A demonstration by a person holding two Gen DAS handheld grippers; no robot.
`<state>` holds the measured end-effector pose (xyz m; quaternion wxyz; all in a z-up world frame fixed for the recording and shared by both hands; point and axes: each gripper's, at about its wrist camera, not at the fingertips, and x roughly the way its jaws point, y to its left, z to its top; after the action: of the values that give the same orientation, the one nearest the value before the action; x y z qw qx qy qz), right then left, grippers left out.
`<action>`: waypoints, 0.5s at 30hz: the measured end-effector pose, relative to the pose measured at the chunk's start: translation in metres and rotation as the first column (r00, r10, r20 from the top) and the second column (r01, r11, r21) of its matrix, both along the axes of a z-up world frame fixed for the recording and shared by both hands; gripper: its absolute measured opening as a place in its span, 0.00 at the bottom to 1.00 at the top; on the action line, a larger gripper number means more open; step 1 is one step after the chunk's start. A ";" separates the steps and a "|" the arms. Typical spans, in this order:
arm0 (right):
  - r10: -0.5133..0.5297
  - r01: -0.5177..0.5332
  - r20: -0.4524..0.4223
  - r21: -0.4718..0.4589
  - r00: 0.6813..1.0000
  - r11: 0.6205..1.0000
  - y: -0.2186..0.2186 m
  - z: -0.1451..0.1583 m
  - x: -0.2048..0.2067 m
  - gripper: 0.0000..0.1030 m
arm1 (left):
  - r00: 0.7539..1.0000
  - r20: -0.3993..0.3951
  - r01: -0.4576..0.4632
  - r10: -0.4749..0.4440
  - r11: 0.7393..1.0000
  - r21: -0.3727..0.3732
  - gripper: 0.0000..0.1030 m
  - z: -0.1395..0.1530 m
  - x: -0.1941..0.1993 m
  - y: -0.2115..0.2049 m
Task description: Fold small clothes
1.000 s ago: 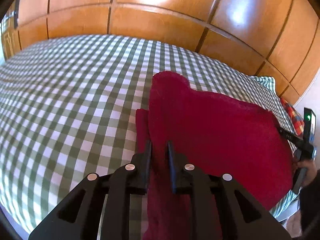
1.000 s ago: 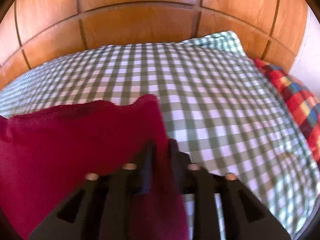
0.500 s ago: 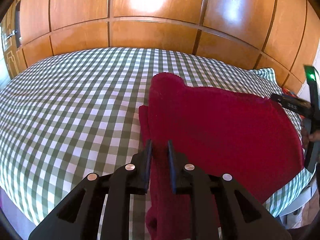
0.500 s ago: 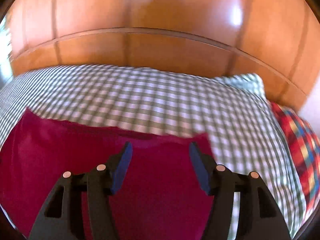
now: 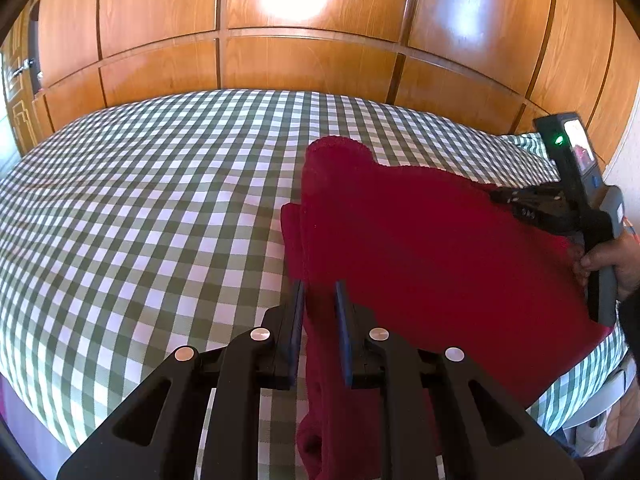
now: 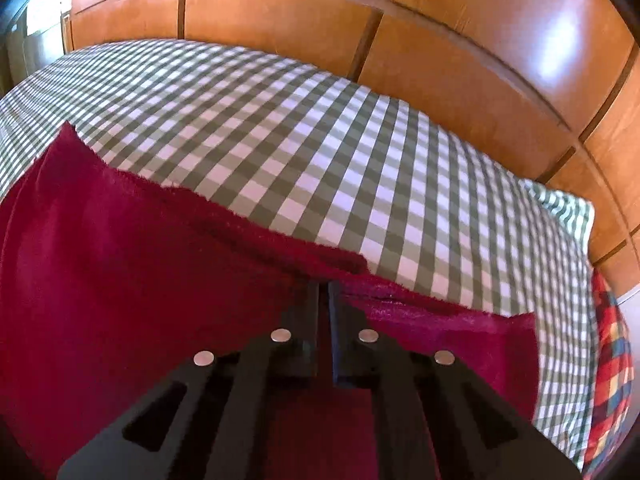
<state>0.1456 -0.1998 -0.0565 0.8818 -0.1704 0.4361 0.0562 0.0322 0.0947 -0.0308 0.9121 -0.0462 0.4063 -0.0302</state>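
A dark red fleece garment (image 5: 432, 248) lies on the green-and-white checked bed (image 5: 160, 208). My left gripper (image 5: 319, 292) is shut on the garment's near left edge, with cloth hanging between its fingers. In the right wrist view the same garment (image 6: 140, 264) spreads to the left, and my right gripper (image 6: 323, 288) is shut on its far edge. The right gripper also shows in the left wrist view (image 5: 520, 200), at the garment's right side, held by a hand.
A wooden panelled wall (image 5: 304, 56) runs behind the bed. A checked pillow (image 6: 568, 212) and a red plaid cloth (image 6: 612, 360) lie at the bed's right end. The bed's near edge (image 5: 48, 412) drops off at lower left.
My right gripper opened half a second ago, moved in, and has closed again on the garment's far edge. My left gripper stays shut on the cloth.
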 end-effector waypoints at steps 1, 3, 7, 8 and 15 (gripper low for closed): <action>-0.007 0.006 0.018 0.011 1.000 1.000 -0.002 0.006 0.001 0.02 | 1.000 -0.001 0.000 0.000 1.000 0.000 0.13 -0.001 0.000 0.000; -0.049 0.045 0.073 0.047 0.996 0.998 -0.008 0.020 0.003 0.00 | 1.000 -0.007 -0.002 0.002 1.000 0.002 0.14 -0.002 0.001 0.000; -0.113 0.108 0.061 0.088 0.992 0.990 -0.016 0.019 0.016 0.00 | 1.000 -0.019 -0.012 0.012 1.000 0.004 0.25 -0.005 0.003 -0.001; -0.116 0.112 0.049 0.086 0.992 0.990 -0.016 0.015 0.018 0.00 | 1.000 -0.018 -0.023 0.023 1.000 0.014 0.30 -0.006 0.002 0.000; -0.158 0.155 0.001 0.213 0.987 0.965 -0.033 0.013 0.015 0.18 | 0.999 -0.012 -0.045 0.045 0.999 0.002 0.42 -0.005 0.001 0.005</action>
<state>0.1608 -0.2329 -0.0435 0.9005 -0.0409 0.4319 0.0310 0.0336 0.1001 -0.0360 0.9101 -0.0545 0.4106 -0.0091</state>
